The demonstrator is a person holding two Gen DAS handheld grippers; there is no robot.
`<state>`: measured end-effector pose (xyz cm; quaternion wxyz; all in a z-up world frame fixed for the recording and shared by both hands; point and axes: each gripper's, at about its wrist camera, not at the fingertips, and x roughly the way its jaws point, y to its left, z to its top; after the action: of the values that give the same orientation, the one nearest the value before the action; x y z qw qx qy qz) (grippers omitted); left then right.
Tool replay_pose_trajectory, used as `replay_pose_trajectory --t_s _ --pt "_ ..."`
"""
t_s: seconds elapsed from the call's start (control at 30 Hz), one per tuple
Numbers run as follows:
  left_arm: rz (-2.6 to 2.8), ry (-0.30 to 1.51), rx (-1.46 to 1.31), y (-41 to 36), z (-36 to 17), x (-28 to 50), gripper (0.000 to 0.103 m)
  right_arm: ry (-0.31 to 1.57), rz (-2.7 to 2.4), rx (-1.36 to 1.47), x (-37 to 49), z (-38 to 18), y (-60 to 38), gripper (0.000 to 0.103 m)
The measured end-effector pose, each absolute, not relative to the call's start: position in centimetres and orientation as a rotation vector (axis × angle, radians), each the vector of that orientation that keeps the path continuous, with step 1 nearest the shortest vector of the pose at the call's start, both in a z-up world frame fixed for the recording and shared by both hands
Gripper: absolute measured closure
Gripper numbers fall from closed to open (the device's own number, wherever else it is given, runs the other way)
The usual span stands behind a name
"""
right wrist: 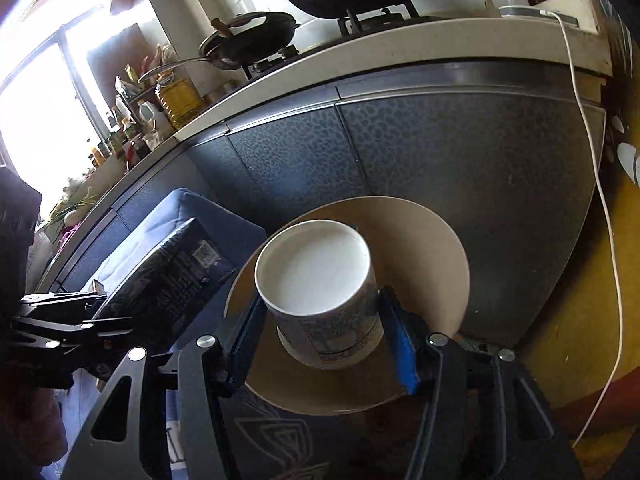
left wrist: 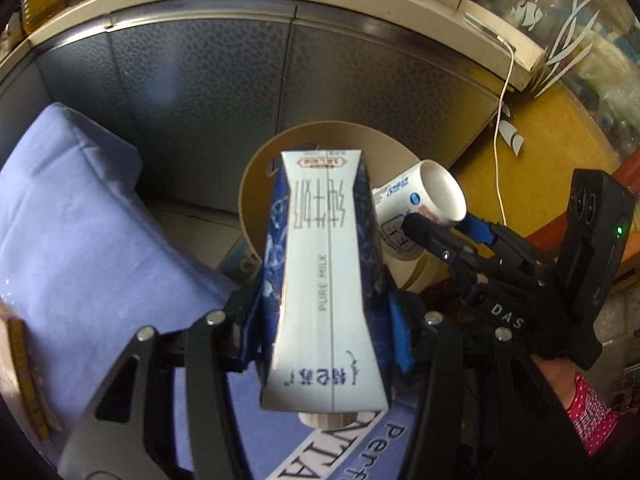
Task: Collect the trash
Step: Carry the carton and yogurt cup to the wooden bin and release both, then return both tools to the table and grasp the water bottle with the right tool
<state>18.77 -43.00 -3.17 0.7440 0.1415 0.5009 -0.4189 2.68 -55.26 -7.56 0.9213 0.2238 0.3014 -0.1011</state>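
Both grippers are black frames with round silver screw heads and blue pads on their fingers. The right gripper [left wrist: 436, 220] carries white "DAS" lettering and a black camera block with a small green light. The hand [left wrist: 560, 372] behind it wears a pink, white-dotted sleeve [left wrist: 592, 412].

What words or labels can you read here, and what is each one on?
"PURE MILK": milk carton
"DAS": right gripper
"Perf", cut off: blue bag
Chinese print on the carton and print on the cup: not legible to me.
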Motion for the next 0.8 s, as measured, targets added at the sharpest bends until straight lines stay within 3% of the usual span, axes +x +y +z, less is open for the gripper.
replay_pose_trajectory --t_s 0.17,0.23,0.3,0.5,0.8 --pt "-0.864 1.180 0.364 -45.8 -6.0 20.0 0.048 0.646 -0.230 0.441 3.1 -9.1 -55.3 0.038" --pt "-0.843 1.191 0.344 -45.8 -6.0 20.6 0.034 0.631 -0.239 0.477 3.1 -9.3 -55.5 0.032" --pt "-0.825 1.178 0.314 -45.2 -5.3 21.0 0.029 0.614 -0.247 0.508 2.8 -9.4 -55.6 0.025" --pt "-0.817 1.076 0.221 -41.1 -1.9 20.2 0.028 0.545 -0.255 0.494 1.8 -7.1 -54.1 0.025" --pt "-0.640 0.826 0.200 -27.5 0.8 13.3 0.028 0.453 -0.098 0.428 2.3 -2.0 -46.6 0.026"
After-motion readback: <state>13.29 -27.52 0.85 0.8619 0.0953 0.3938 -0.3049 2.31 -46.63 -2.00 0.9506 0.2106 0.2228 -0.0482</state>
